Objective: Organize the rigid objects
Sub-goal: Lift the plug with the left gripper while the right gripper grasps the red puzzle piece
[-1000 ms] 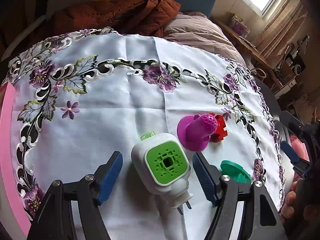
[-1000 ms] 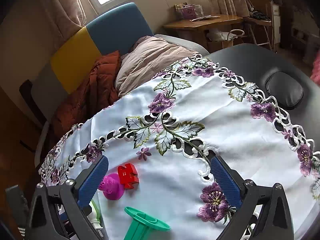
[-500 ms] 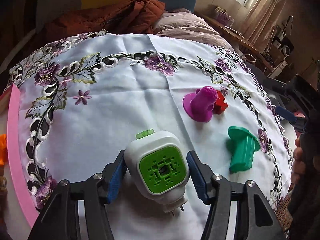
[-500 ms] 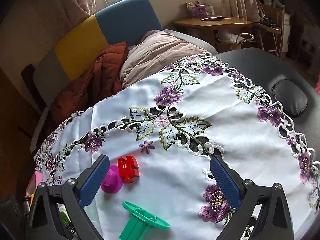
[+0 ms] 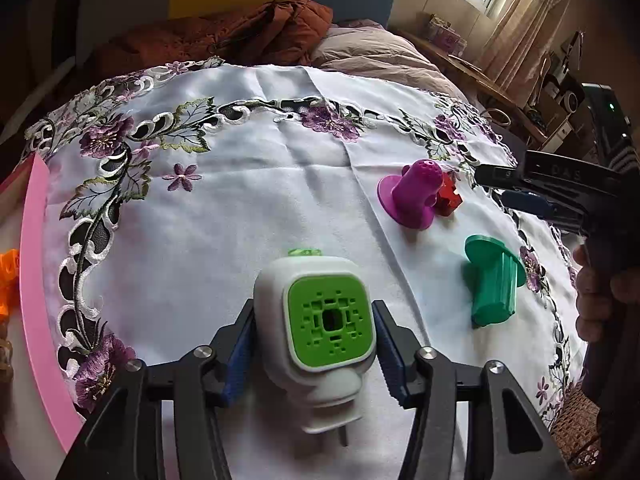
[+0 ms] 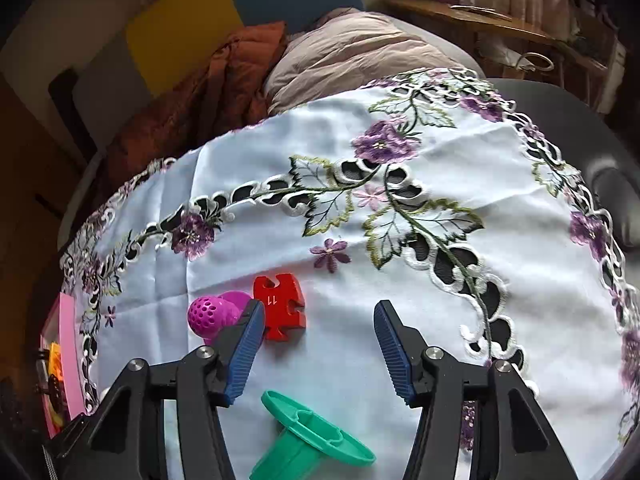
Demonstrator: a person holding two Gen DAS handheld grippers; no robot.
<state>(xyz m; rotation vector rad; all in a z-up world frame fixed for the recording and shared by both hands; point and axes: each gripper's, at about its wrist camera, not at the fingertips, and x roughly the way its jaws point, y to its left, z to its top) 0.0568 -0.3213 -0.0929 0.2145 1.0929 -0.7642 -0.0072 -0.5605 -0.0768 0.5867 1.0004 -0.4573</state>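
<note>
The left gripper (image 5: 314, 356) was closing on a white plug-in device (image 5: 316, 328) with a green grille face, the blue pads against or very nearly against its sides. The device lay on the white embroidered cloth (image 5: 248, 208), its prongs pointing back toward the tool. Its body was rounded and smooth, so the pads could slide off as they squeezed, or the device could twist and tip forward when raised.

The right gripper (image 6: 320, 344) was also closing, with nothing between its pads. A green flanged cylinder (image 6: 308, 444) lay on its side just below and nearer than the pads. A red puzzle piece (image 6: 282, 306) sat just beyond the left pad, touching a magenta cone (image 6: 214, 314). If the jaws shut where they were, they would likely catch only cloth, or the left pad could nudge the red piece.

Far to the left gripper's left, a pink tray (image 5: 38, 264) edged the cloth.
</note>
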